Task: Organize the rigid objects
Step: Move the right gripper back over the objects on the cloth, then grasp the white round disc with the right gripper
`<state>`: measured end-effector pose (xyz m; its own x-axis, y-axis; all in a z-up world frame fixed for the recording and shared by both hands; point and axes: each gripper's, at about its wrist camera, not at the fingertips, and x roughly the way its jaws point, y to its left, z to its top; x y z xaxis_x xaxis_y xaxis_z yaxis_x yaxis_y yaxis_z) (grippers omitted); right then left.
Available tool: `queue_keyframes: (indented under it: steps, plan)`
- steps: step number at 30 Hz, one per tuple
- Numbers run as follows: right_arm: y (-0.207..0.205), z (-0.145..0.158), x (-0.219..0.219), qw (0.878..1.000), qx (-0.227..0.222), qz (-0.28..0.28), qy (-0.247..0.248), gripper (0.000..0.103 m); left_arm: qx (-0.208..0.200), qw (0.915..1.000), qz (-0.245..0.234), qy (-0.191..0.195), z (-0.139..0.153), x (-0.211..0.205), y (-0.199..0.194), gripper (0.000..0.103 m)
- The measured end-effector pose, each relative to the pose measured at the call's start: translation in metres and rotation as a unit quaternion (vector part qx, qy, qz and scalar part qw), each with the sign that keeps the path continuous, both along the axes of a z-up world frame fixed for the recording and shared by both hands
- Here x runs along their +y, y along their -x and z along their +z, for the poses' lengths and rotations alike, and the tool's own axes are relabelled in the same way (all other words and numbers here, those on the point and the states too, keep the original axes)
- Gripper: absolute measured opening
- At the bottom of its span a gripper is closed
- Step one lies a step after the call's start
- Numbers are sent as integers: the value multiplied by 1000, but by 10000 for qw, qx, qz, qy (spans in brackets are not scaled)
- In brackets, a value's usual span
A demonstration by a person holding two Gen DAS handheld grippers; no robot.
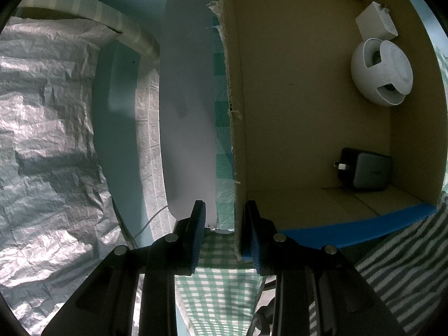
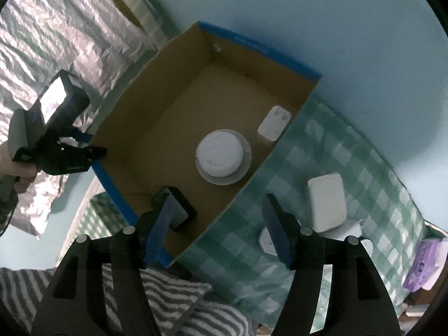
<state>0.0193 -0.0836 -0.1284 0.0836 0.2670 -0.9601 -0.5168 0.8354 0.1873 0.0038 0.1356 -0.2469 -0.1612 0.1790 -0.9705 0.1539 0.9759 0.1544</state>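
An open cardboard box [image 1: 308,201] [image 2: 134,100] with blue edges holds a white round device [image 1: 380,70] [image 2: 222,156], a white plug adapter [image 1: 376,21] [image 2: 274,123] and a dark charger [image 1: 364,168] [image 2: 179,210]. My left gripper [image 1: 226,235] straddles the box's torn left wall, with a gap showing beside the wall. It also shows in the right wrist view [image 2: 84,151] at the box's left corner. My right gripper [image 2: 218,229] is open and empty above the box's near corner. A white power bank [image 2: 327,201] and a small white adapter [image 2: 267,240] lie outside on the checked cloth.
A green checked cloth [image 2: 364,168] covers the surface under and right of the box. A grey striped towel [image 2: 168,294] lies in front. Crinkled silver foil [image 1: 42,140] lies left. A purple item [image 2: 422,266] sits at the far right.
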Motion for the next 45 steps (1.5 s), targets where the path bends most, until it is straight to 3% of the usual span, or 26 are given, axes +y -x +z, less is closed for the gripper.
queue_keyframes:
  steps: [10, 22, 31, 39, 45]
  plan:
    - [-3, 18, -40, 9992, -138, -365, 106, 72, 6, 10000, 72, -6, 1, 1, -1, 30]
    - [1, 0, -105, 9950, 33, -885, 464, 72, -16, 9998, 177, -4, 3, 2, 1, 30]
    - [1, -30, -158, 9881, 343, -1373, 609, 73, -3, 9999, 123, -26, 2, 2, 2, 30]
    - [-8, -74, -210, 9765, 630, -1800, 999, 74, -2, 9999, 137, -31, 3, 3, 1, 30]
    - [-14, -97, -228, 9712, 759, -1945, 1145, 74, -4, 9999, 128, -75, 3, 2, 1, 30]
